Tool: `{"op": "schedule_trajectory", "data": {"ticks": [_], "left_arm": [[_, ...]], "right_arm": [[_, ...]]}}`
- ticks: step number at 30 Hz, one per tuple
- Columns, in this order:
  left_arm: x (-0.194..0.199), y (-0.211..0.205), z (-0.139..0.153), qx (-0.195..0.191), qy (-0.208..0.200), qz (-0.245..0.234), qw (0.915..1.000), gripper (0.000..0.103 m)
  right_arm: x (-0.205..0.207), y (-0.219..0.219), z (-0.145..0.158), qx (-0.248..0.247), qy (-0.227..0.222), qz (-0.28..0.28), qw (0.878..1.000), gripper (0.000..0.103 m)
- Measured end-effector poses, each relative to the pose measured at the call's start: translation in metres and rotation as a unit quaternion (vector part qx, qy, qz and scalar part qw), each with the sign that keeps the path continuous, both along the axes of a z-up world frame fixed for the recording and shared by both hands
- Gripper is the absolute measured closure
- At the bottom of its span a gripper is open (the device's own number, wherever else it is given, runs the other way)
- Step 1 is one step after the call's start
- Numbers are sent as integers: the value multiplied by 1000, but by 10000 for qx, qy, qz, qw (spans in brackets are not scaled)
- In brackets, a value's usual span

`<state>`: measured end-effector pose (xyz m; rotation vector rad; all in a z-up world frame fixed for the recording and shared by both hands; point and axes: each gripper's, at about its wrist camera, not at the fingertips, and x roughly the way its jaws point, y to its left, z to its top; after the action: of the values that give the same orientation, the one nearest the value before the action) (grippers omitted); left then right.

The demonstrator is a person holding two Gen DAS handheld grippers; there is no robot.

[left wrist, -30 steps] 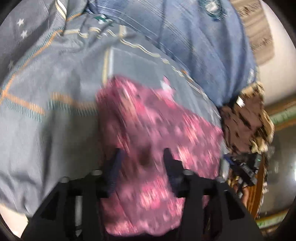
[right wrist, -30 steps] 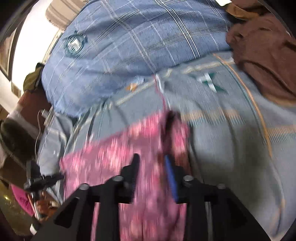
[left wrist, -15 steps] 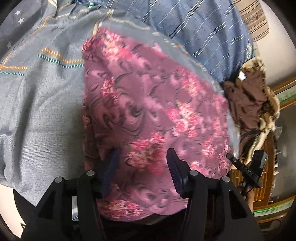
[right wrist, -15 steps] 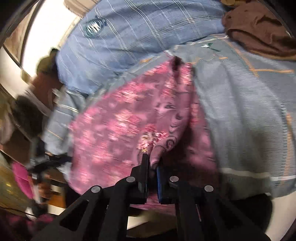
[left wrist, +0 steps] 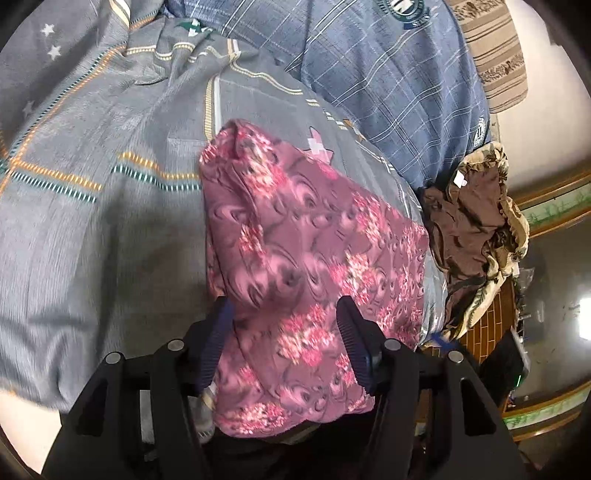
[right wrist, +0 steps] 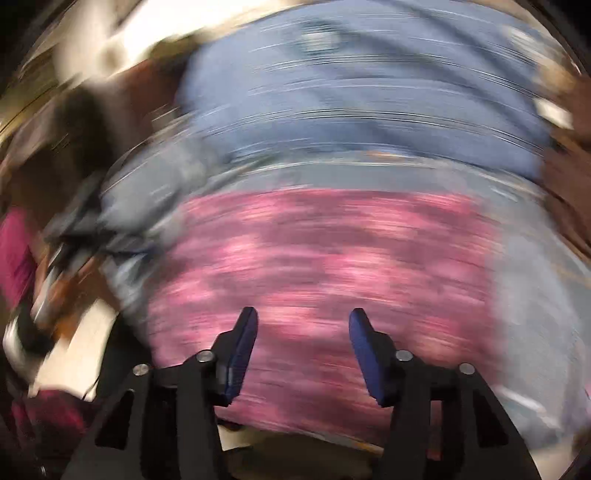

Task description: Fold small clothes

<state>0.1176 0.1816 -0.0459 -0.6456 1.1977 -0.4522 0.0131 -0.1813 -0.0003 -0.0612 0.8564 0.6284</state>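
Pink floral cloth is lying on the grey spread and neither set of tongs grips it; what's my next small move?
Probably lower the left tongs onto the near edge of the pink floral cloth and pinch it. Their jaws are opening with nothing clamped, and the cloth lies bunched on the grey spread. The right tongs, also opening, show too blurred to aim.

We can read no text in either view. The blue checked shirt point(left wrist: 388, 85) carries a round dark-green badge point(left wrist: 402, 7) at the top edge and a small round white emblem point(left wrist: 479, 132) near its right side, but we cannot make out their lettering. A small white tag point(left wrist: 459, 180) on the brown garment point(left wrist: 469, 229) looks blank. The right wrist view is too blurred for reading.
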Motion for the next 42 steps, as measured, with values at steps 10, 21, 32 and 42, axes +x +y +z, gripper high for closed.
{"op": "schedule_trajectory", "data": {"ticks": [10, 21, 32, 42], "left_arm": [[21, 7, -13, -307, 122, -134, 9994, 46], [36, 5, 2, -321, -9, -181, 9993, 46], [51, 24, -10, -651, 181, -134, 9976, 39], [74, -2, -29, -392, 386, -224, 9982, 37]], "right_arm": [[-56, 154, -79, -1784, -375, 2266, 9568, 38], [-98, 192, -136, -3445, -2042, 2689, 8760, 16], [-59, 177, -69, -2158, -1812, 1475, 9481, 87], [-66, 155, -39, -1634, -1705, 1272, 9634, 89]]}}
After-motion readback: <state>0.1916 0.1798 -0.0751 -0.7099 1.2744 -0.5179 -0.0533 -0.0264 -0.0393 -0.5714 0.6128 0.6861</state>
